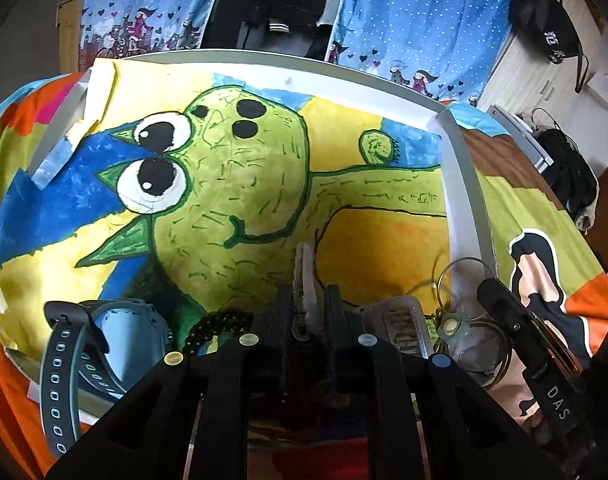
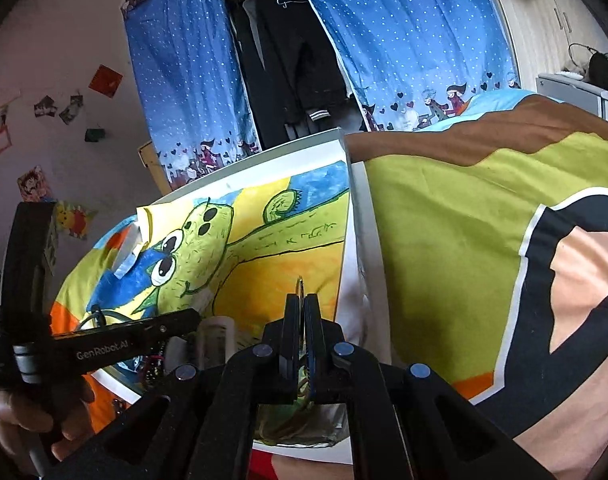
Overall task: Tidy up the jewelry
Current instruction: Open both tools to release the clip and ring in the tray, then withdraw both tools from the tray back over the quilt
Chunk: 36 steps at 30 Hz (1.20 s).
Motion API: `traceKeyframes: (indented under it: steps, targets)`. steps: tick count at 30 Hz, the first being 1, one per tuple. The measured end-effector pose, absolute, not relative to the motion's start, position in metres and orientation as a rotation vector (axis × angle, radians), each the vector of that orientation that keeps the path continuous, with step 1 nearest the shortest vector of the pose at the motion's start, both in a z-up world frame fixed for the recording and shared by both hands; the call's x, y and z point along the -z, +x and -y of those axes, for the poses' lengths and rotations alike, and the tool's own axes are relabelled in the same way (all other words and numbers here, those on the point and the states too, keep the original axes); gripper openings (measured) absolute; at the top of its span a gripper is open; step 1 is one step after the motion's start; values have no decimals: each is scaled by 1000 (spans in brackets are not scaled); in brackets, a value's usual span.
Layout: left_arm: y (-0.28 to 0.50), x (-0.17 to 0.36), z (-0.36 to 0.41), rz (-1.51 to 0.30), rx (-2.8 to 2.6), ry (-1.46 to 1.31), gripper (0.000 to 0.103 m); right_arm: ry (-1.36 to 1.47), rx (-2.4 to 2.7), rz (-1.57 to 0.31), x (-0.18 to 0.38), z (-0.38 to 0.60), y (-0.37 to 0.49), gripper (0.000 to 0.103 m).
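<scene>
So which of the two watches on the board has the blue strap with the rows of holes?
The blue watch at the near left corner of the painted board. The other, the pale metal-link watch, lies right of the left gripper.

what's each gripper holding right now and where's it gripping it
The left gripper pinches a pale hair clip near its lower end. The right gripper is shut on a thin metal ring by its edge.

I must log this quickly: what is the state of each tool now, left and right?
Left tool: closed on a pale hair clip.
Right tool: closed on a thin ring-like piece; what it is cannot be told.
</scene>
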<state>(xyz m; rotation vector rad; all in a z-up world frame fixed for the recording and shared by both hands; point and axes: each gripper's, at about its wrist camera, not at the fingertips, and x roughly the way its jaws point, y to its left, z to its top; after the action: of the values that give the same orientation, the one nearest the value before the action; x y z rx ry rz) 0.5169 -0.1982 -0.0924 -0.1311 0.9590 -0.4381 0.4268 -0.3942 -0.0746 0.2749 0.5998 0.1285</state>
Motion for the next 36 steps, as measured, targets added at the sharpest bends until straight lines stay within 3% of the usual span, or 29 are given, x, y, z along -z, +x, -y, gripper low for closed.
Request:
traceKeyframes:
  steps: [2,5,9,11,13,17,25,36]
  targets:
    - [516,87,196,-961,421,-140,30,263,-124,-602,74,394,426,9]
    - [509,69,188,-931,401,-181,47,248,-125,-582,68,394,422,29]
    - [491,35,174,-858,382,-229,59,227,-126,-544,54,395,411,32]
    - [481,18,170,-817,374,-236,66,217,-126,-517,45,395,401,43]
    - [467,-2,165,-762,366,-236,73,215,-124,-481,35,395,388,60]
    - [429,-37,157,-654,337,-217,93,208,-131,-400,12,393,356,77]
    - [339,-75,129,-489,261,-190,101,217,-146,-244,-30,383,284,102]
    - [232,-79,101,-401,219,-135,101,232,-110,-176,-35,360,190,103]
